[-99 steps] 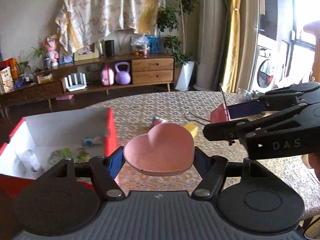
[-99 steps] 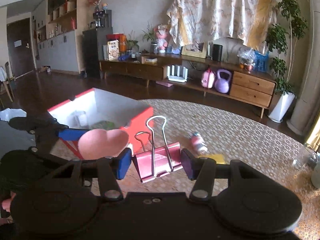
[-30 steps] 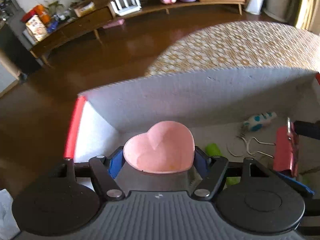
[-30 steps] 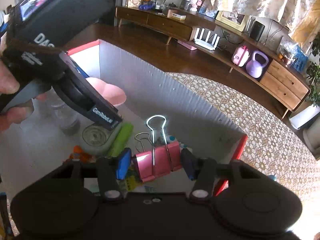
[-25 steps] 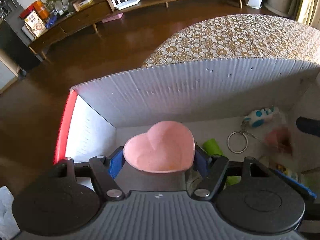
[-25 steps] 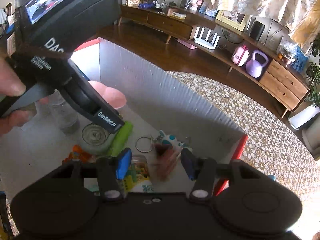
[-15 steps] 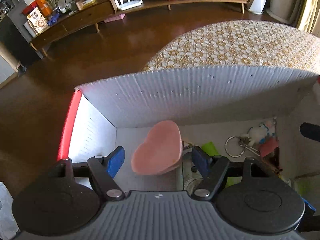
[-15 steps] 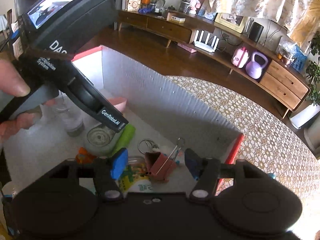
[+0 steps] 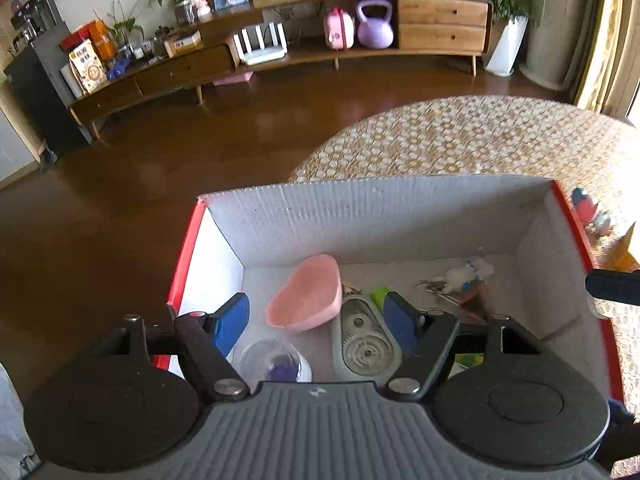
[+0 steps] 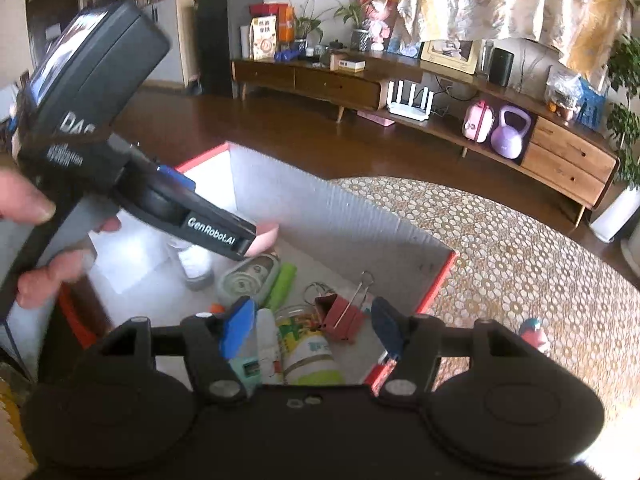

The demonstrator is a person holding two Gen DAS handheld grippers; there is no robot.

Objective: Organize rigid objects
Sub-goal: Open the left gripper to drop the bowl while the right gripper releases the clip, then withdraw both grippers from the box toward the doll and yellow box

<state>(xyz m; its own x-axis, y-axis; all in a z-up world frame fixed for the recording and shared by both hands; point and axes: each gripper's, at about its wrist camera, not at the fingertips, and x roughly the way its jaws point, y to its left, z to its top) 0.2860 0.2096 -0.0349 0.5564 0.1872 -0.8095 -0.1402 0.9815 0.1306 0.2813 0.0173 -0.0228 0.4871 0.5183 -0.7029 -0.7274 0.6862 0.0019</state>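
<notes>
A pink heart-shaped dish (image 9: 306, 297) lies tilted on the floor of the red-rimmed white box (image 9: 400, 208), against a grey tape dispenser (image 9: 366, 344). My left gripper (image 9: 316, 322) is open and empty above the box. In the right wrist view the pink binder clip (image 10: 342, 318) lies in the box near its right wall (image 10: 400, 256). My right gripper (image 10: 314, 326) is open and empty just above it. The left gripper's body (image 10: 120, 184) hides most of the dish (image 10: 264, 240) there.
The box also holds a green tube (image 10: 282, 284), a labelled jar (image 10: 306, 346), a clear cup (image 9: 276, 364) and a key ring with a small toy (image 9: 460, 276). On the patterned table (image 10: 520, 248) right of the box lie a small pink-blue toy (image 10: 532, 330) and a yellow block (image 9: 624, 250).
Both grippers opened over the box. The heart dish and the binder clip dropped into it and now lie on its floor. Both grippers have since lifted and pulled back a little.
</notes>
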